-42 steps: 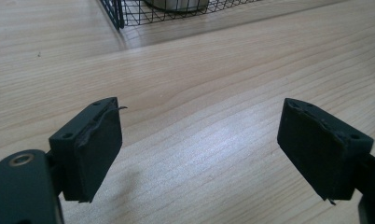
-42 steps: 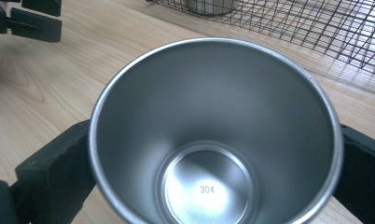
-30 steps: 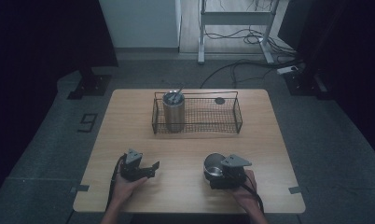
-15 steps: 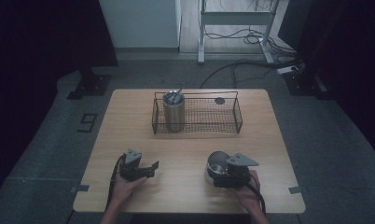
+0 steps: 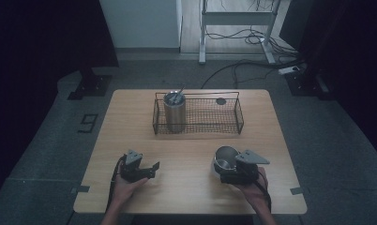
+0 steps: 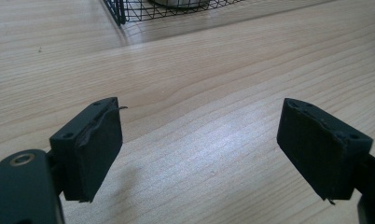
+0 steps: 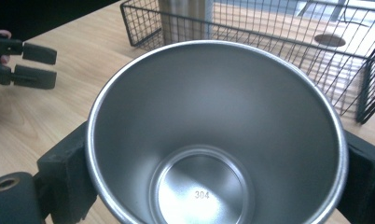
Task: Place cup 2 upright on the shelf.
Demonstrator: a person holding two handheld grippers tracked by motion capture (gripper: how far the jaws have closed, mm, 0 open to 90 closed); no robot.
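In front of the wire basket (image 5: 198, 123), toward its right end: right gripper (image 5: 224, 165) clamped across the sides of an empty steel cup (image 7: 209, 140), mouth up, likely bound for the basket to join the taller cup (image 5: 174, 112) standing there. Off the basket's left end, left gripper (image 5: 154, 167) idle on the table (image 5: 191, 150), jaws apart, holding nothing, out of the way.

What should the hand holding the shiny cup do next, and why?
Probably carry the empty steel cup forward toward the wire basket. The right gripper has its jaws clamped on the cup's sides, another cup already stands in the basket's left end, and the mesh beside it is free.
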